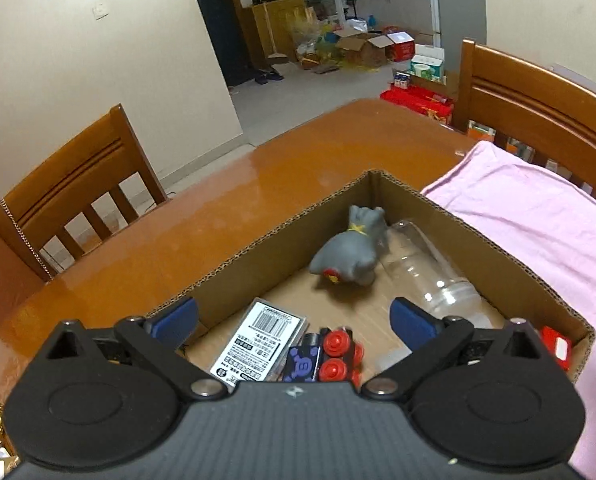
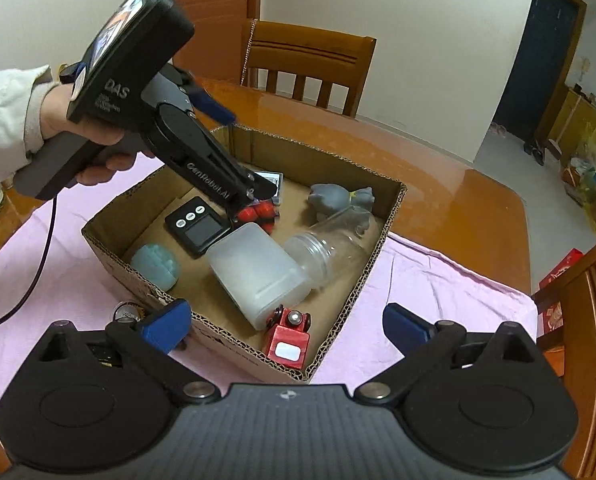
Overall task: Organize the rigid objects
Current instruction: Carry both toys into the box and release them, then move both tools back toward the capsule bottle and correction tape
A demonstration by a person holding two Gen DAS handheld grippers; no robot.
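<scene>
A shallow cardboard box [image 2: 394,204] is seen on a pink cloth [image 2: 438,280] spread over a glossy wooden table [image 2: 458,200], with both handheld grippers poised above it. The left gripper [image 1: 293,314] is held over the box with its blue-padded jaws spread wide and nothing between them; directly below it a toy with red wheels [image 1: 340,356] lies beside a barcoded flat pack [image 1: 263,342]. In the right wrist view that same gripper is gripped by a person's hand [image 2: 77,128] in a pale sleeve, angled down into the far left part of the box.

The right gripper [image 2: 287,326] is likewise released — its jaws stand fully apart over the near edge of the box, empty. Inside the box, a grey soft toy figure [image 2: 338,198] is lodged in the far corner, touching a clear plastic jar [image 2: 330,250] laid on its side. A frosted white container [image 2: 257,272] lies beside the jar, a black digital timer [image 2: 197,226] to its left, a pale green ball [image 2: 155,266] at the left wall and a red toy car [image 2: 287,340] in the near corner. Wooden chairs [image 2: 310,64] are drawn up at the table's far side.
</scene>
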